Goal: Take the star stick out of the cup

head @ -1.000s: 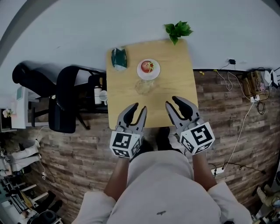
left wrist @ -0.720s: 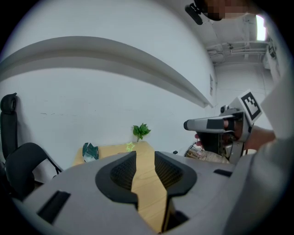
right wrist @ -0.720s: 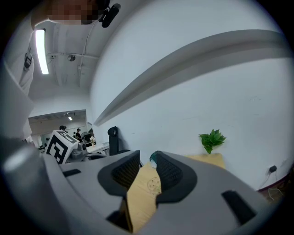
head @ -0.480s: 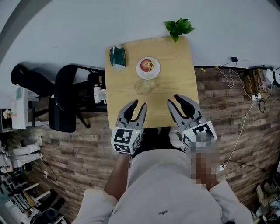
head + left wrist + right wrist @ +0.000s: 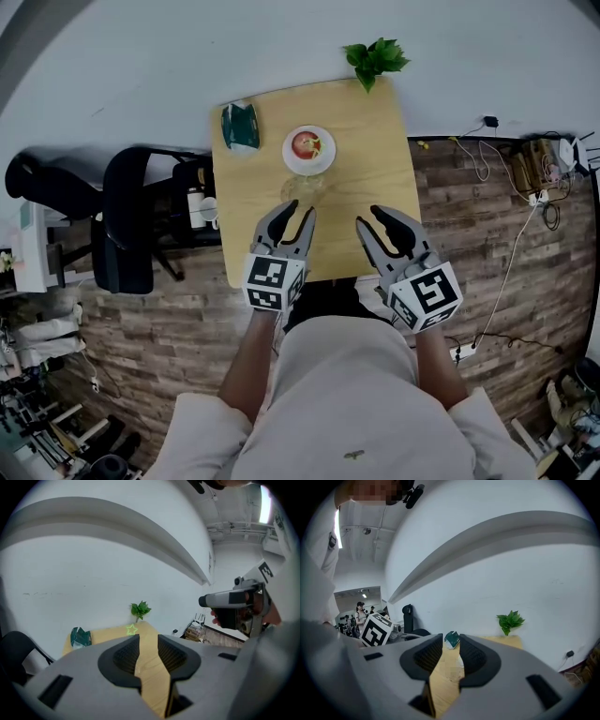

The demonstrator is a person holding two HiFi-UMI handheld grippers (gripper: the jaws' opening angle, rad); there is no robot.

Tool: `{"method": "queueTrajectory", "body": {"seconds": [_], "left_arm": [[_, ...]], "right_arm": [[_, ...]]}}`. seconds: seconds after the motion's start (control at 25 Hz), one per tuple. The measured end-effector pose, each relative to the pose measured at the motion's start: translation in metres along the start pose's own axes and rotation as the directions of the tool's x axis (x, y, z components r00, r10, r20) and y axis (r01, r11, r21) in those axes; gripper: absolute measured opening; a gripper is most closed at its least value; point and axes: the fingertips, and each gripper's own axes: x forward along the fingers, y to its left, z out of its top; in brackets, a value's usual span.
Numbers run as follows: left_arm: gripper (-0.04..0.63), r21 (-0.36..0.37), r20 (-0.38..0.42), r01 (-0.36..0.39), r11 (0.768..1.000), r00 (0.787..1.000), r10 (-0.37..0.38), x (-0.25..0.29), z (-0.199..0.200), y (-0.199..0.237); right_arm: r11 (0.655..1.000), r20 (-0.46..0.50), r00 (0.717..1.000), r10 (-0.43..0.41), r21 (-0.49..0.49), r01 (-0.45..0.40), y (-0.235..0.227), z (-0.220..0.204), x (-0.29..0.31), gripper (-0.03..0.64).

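- You were at the approach step: neither gripper held anything, and the star stick was not yet out of the cup
- Your left gripper had its jaws apart, with only bare tabletop between them in the left gripper view; its tips hovered just short of the cup, on your side of it
- Your right gripper was likewise spread and empty, over the near part of the table, to the right of the cup and farther from it than the left
- The clear cup stood near the middle of the table, just in front of a white plate holding something red
- The stick's green star showed just above the left jaw in the left gripper view, beyond the tips; in the head view the thin stick was too faint to trace
- The next move, as I judged it, called for carrying one gripper forward to the stick above the cup's rim, closing on it and lifting straight up; the other could steady the cup, which looked light enough to tip
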Motion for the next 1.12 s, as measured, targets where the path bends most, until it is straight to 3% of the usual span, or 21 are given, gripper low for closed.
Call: {"method": "queueTrajectory", "body": {"seconds": [0.6, 1.12], "left_arm": [[0.104, 0.017, -0.122, 0.069, 0.997, 0.990, -0.066, 0.064, -0.025, 0.044], [0.104, 0.040, -0.207, 0.072, 0.997, 0.976, -0.062, 0.110, -0.057, 0.058]], "right_arm": [[0.995, -0.077, 0.992, -0.096, 0.025, 0.099, -0.021, -0.013, 0.028, 0.107], [0.990, -0.106, 0.986, -0.132, 0.042, 0.137, -0.036, -0.022, 0.034, 0.106]]}}
